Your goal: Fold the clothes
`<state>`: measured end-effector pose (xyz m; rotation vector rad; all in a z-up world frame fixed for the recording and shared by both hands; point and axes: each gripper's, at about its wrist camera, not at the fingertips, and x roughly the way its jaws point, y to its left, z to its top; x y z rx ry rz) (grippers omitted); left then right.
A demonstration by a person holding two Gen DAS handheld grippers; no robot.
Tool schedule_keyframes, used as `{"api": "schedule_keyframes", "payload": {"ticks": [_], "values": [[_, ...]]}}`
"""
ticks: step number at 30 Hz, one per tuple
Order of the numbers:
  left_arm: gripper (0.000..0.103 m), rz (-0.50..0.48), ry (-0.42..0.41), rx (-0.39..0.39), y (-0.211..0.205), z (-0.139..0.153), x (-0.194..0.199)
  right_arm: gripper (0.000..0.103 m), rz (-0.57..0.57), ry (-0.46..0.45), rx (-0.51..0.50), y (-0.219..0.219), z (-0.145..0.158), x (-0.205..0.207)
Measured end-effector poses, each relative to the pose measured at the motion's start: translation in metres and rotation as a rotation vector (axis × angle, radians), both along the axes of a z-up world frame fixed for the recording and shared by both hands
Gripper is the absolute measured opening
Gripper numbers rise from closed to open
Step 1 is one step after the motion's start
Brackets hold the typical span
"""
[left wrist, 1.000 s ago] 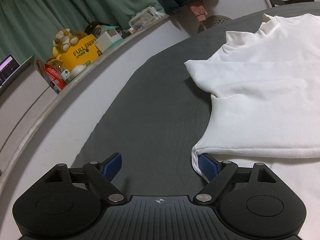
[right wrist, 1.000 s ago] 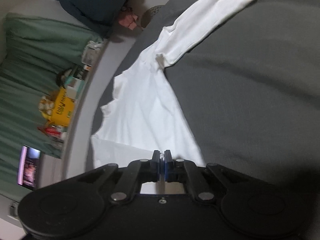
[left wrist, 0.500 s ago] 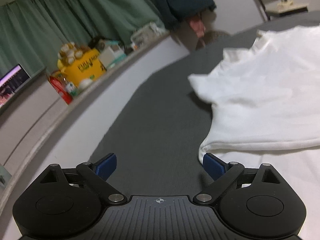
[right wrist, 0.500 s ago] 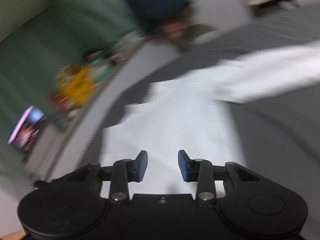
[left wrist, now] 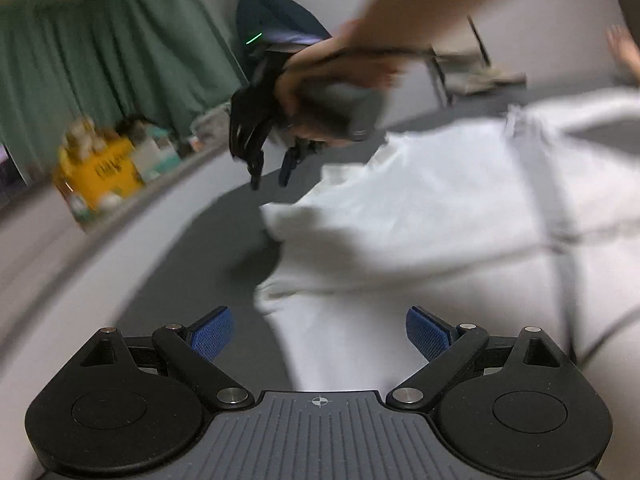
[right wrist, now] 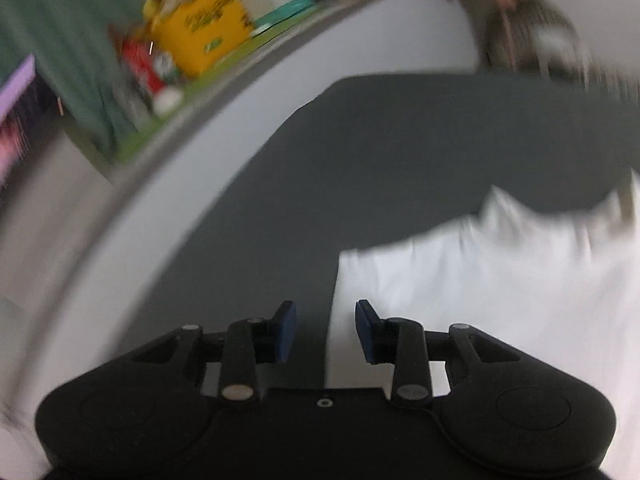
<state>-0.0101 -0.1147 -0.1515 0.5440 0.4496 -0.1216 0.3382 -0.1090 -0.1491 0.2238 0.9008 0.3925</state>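
A white long-sleeved cotton top [left wrist: 420, 216] lies spread on a dark grey bed cover [left wrist: 224, 264], its folded-over left edge and bottom corner nearest the cameras, and everything else here is placed by that garment. The left gripper [left wrist: 319, 334], black with blue ribbed pads, hangs low just in front of the top's near corner with its jaws spread wide and nothing between them; the white cloth runs under the gap, and whether a pad touches it cannot be told. The right gripper [right wrist: 325, 330], seen in its own view, has its jaws partly apart and also empty, poised over the garment's left edge so that grey cover shows under one pad and white fabric under the other. In the left wrist view the same tool [left wrist: 272, 168] appears in the air above the top's far left side, gripped by a person's hand [left wrist: 332, 92], fingers pointing downward; motion blur smears it. To the left of the garment runs a pale curved ledge [right wrist: 192, 184], carrying a yellow box with dark lettering [right wrist: 204, 36] and other small clutter too blurred to name. Green curtains [left wrist: 112, 68] hang behind that ledge.
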Motion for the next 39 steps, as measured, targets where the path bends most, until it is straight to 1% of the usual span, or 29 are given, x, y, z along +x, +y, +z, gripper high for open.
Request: {"api": "schedule_keyframes", "payload": {"ticks": [2, 3, 4, 5, 7, 9, 10, 11, 13, 15, 16, 17, 18, 20, 23, 24, 25, 26, 29, 31, 32, 33, 34, 35, 36, 39], "values": [[0.094, -0.031, 0.012, 0.023, 0.002, -0.002, -0.010, 0.032, 0.016, -0.018, -0.088, 0.016, -0.006, 0.014], [0.094, -0.046, 0.018, 0.035, 0.002, -0.003, -0.015, 0.029, 0.022, -0.024, -0.129, 0.023, -0.009, 0.021], [0.094, -0.062, 0.025, 0.047, 0.003, -0.004, -0.020, 0.018, 0.025, -0.025, -0.160, 0.025, -0.013, 0.025], [0.094, -0.061, 0.027, 0.045, 0.004, -0.003, -0.021, 0.002, 0.033, -0.018, -0.177, 0.028, -0.018, 0.031], [0.094, -0.055, 0.014, 0.015, 0.008, 0.003, -0.022, 0.002, 0.043, -0.009, -0.184, 0.032, -0.026, 0.041], [0.094, -0.041, 0.010, -0.014, 0.010, 0.007, -0.019, 0.001, 0.006, -0.045, -0.140, 0.031, -0.027, 0.046], [0.094, -0.036, 0.016, -0.016, 0.009, 0.007, -0.018, 0.001, -0.016, -0.059, -0.111, 0.030, -0.027, 0.048], [0.094, -0.030, 0.022, -0.017, 0.009, 0.007, -0.017, 0.001, -0.038, -0.054, -0.078, 0.027, -0.029, 0.049], [0.094, -0.030, 0.029, 0.002, 0.008, 0.004, -0.019, 0.002, -0.091, -0.020, -0.034, 0.018, -0.037, 0.051], [0.094, -0.022, 0.023, 0.012, 0.008, 0.003, -0.020, 0.013, -0.151, -0.038, 0.020, 0.004, -0.040, 0.044], [0.094, -0.018, 0.020, 0.017, 0.008, 0.003, -0.020, 0.038, -0.148, -0.026, 0.065, -0.006, -0.041, 0.042], [0.094, -0.010, 0.023, 0.016, 0.009, 0.002, -0.020, 0.055, -0.133, -0.004, 0.114, -0.017, -0.041, 0.040], [0.094, -0.002, 0.026, 0.014, 0.009, 0.002, -0.020, 0.055, -0.112, -0.014, 0.128, -0.029, -0.038, 0.035], [0.094, 0.013, 0.017, 0.037, 0.008, 0.001, -0.021, 0.055, -0.068, -0.056, 0.135, -0.055, -0.027, 0.021], [0.094, 0.021, -0.003, 0.055, 0.006, 0.003, -0.020, 0.055, 0.031, -0.024, 0.214, -0.111, -0.014, -0.019], [0.094, 0.024, -0.007, 0.058, 0.005, 0.003, -0.020, 0.055, 0.073, -0.013, 0.259, -0.133, -0.011, -0.043], [0.094, 0.026, -0.012, 0.061, 0.004, 0.004, -0.020, 0.055, 0.110, 0.002, 0.272, -0.150, -0.010, -0.070], [0.094, 0.028, -0.016, 0.064, 0.003, 0.005, -0.019, 0.054, 0.144, 0.019, 0.273, -0.163, -0.010, -0.099], [0.094, 0.035, -0.029, 0.072, 0.001, 0.007, -0.018, 0.054, 0.208, 0.052, 0.205, -0.189, -0.026, -0.196], [0.094, 0.040, -0.038, 0.078, -0.001, 0.009, -0.018, 0.055, 0.183, 0.042, 0.153, -0.201, -0.043, -0.254], [0.094, 0.042, -0.042, 0.081, -0.002, 0.010, -0.017, 0.055, 0.159, 0.046, 0.104, -0.204, -0.052, -0.272], [0.094, 0.044, -0.046, 0.083, -0.003, 0.010, -0.017, 0.055, 0.128, 0.064, 0.034, -0.206, -0.061, -0.288], [0.094, 0.042, -0.054, 0.086, -0.005, 0.011, -0.017, 0.053, 0.117, 0.035, 0.004, -0.210, -0.067, -0.304], [0.094, 0.036, -0.059, 0.086, -0.006, 0.012, -0.017, 0.053, 0.116, -0.008, 0.006, -0.214, -0.067, -0.320], [0.094, 0.029, -0.062, 0.091, -0.008, 0.013, -0.017, 0.053, 0.111, -0.010, 0.020, -0.220, -0.063, -0.331], [0.094, -0.005, -0.072, 0.125, -0.015, 0.013, -0.018, 0.055, -0.056, -0.100, 0.150, -0.268, -0.038, -0.347]]}}
